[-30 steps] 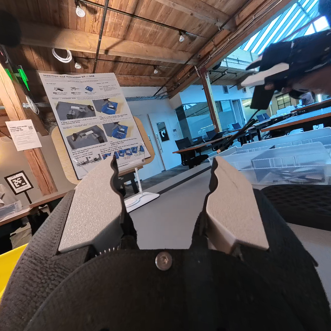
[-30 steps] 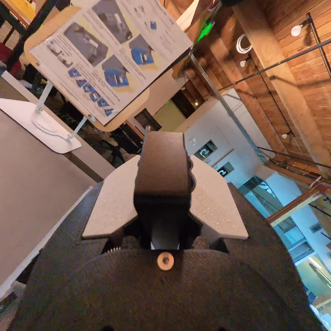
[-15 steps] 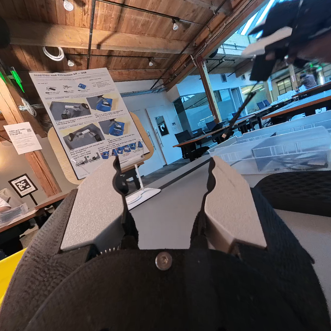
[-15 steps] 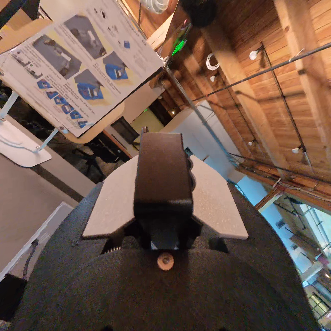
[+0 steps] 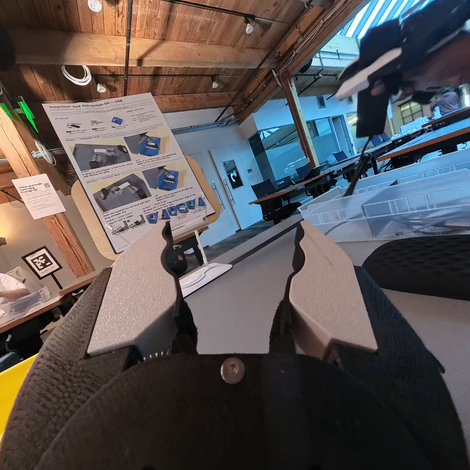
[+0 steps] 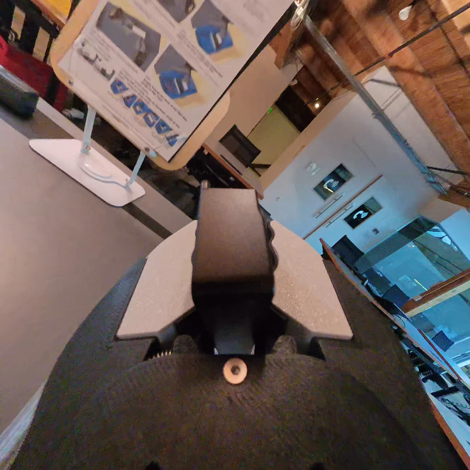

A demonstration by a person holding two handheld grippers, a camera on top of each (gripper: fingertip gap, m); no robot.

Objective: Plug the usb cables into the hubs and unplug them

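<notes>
between right gripper (image 6: 232, 229) jaws, pinched: black hub (image 6: 230, 236); left gripper (image 5: 232, 254) jaws spread, empty

Poster stand (image 5: 203, 269) on table (image 5: 241, 300), ahead-left; bin (image 5: 386, 216) right; hub (image 5: 370, 114) in right tool (image 5: 361, 84) above bin.

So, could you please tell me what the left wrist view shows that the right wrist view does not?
Only the left wrist view shows the clear plastic bins, the cable hanging from the black hub into them, the open, empty left tool, and the right tool seen from outside, raised above the bins. Only the right wrist view shows the hub close up, clamped between its own tool's fingers. Both share the instruction poster on its white stand and the grey table.
</notes>
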